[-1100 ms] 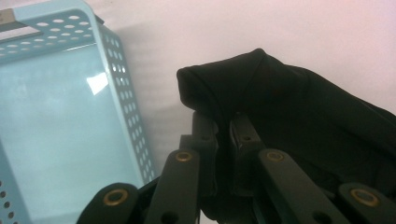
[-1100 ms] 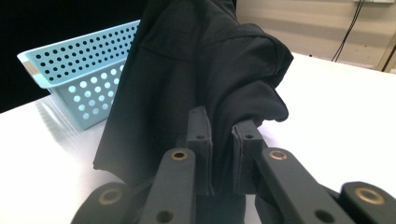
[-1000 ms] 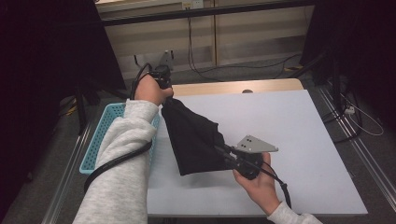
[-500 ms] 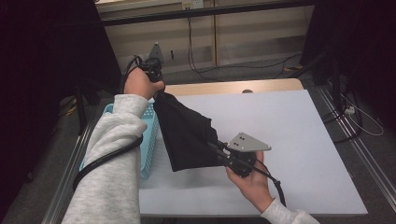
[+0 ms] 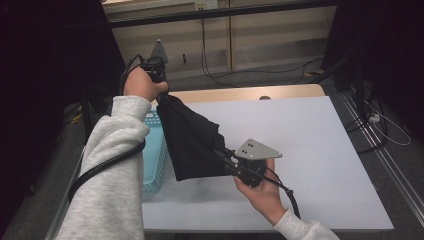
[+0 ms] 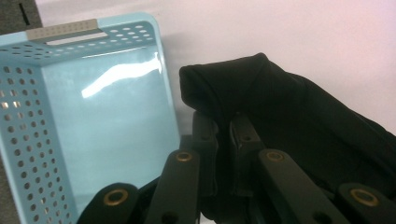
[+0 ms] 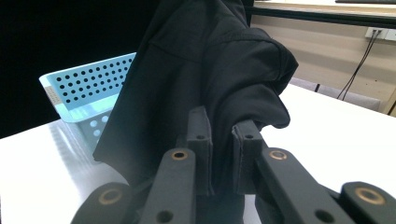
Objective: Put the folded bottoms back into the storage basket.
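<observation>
1. My left gripper is up off the table at the far left, above the table's far-left corner, and its jaws are clenched on one end of the black cloth. In the left gripper view a soft rounded fold of the cloth bulges out just past the two pads.
2. My right gripper sits lower and nearer, over the middle of the table, with its jaws pinched on the cloth's other end. In the right gripper view the cloth rises from between the pads in a dark drape.
3. The cloth is matte, limp and black. It hangs in a slanted sheet between my two grippers, with creases and a seam line showing in the right gripper view. Its lower corner drops toward the table beside the basket; I cannot tell whether it touches.
4. The basket is light blue plastic with rounded corners and walls pierced by rows of round holes. Its floor is smooth and glossy, with glare on it.
5. A small grey strip sits on the basket's rim above a slot handle; I can read no writing on it.
6. The table is flat, pale and matte, with a wooden band along its far edge.
7. The basket stands at the table's left edge, just left of the hanging cloth. The right half of the table is open room.
</observation>
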Demonstrator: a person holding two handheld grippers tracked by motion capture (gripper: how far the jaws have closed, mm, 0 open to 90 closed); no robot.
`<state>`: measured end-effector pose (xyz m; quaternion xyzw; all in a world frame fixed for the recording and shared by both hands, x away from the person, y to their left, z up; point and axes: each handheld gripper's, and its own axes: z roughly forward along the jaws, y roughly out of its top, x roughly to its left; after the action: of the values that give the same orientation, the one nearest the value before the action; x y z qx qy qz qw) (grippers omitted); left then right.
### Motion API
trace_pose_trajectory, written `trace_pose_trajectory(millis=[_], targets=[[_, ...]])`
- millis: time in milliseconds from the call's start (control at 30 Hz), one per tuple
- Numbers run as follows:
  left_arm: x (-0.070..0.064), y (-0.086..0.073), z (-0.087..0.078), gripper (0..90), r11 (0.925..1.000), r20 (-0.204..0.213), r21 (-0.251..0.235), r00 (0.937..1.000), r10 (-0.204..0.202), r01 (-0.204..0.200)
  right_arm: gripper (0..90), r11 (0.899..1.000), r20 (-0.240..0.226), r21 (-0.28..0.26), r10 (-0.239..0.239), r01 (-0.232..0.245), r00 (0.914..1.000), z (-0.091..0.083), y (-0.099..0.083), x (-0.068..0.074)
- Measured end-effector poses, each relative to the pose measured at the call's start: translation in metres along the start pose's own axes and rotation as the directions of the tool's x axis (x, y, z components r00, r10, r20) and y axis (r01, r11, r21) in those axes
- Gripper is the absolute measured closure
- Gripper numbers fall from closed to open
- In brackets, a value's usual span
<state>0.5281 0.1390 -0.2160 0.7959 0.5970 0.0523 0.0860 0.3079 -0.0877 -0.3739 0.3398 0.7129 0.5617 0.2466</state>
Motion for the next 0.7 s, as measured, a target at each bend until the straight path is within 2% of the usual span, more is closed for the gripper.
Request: trace_pose_trajectory(millis=[700], targets=[[0.024,-0.001,-0.020,83.7,0.9995,-0.008,-0.011,0.9995,-0.030,0.030,80.7,1.000,-0.036,-0.018,-0.014,0.014,0.9993,0.017,0.016,0.015]])
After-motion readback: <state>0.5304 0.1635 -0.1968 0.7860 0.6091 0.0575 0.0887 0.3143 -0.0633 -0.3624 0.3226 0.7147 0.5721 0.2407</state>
